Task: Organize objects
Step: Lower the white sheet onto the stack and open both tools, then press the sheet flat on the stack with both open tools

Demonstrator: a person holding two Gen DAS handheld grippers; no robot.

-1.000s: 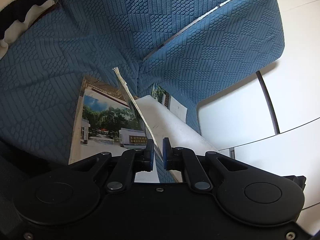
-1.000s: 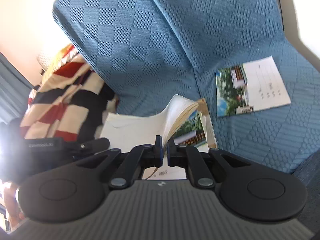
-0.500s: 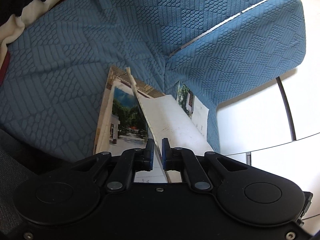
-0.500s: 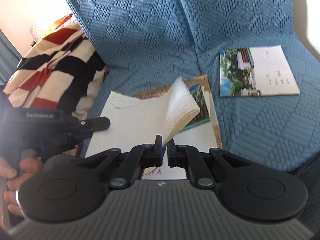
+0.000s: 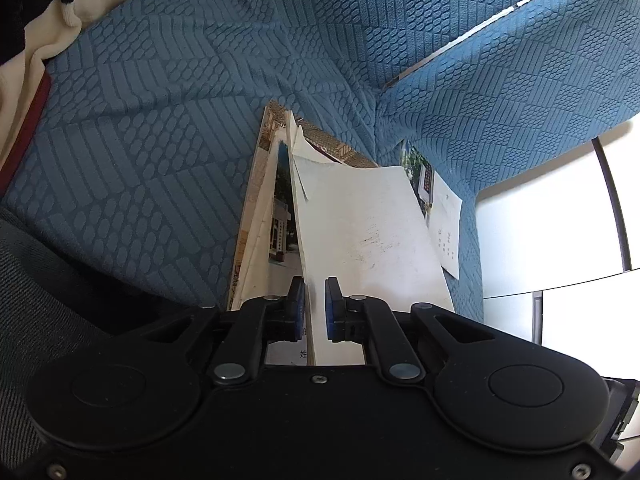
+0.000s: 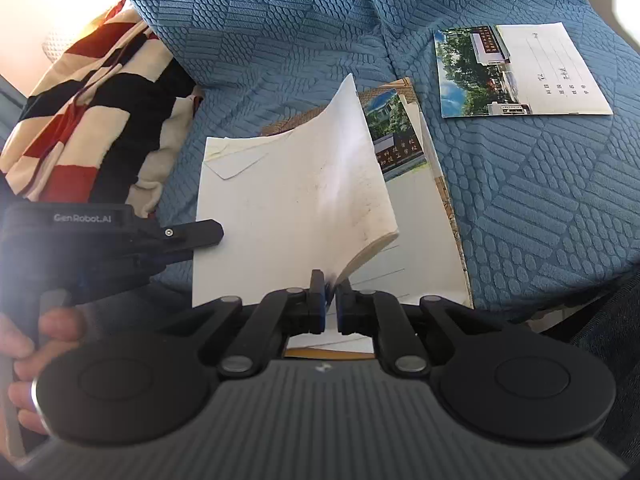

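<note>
Fingers of L gripper (image 5: pixel 315 312) sit close and have just eased a bit wider, w/ the white booklet (image 5: pixel 360 232) edge pinched btwn them. Booklet stands tilted up over a photo book (image 5: pixel 280 216) on the blue sofa (image 5: pixel 160 140).

R view: fingers of R gripper (image 6: pixel 331 300) also just eased a bit, nipping the booklet's curled-up corner. Photo card (image 6: pixel 520 72) lies apart, on the right. Striped blanket (image 6: pixel 80 120) at left.
</note>
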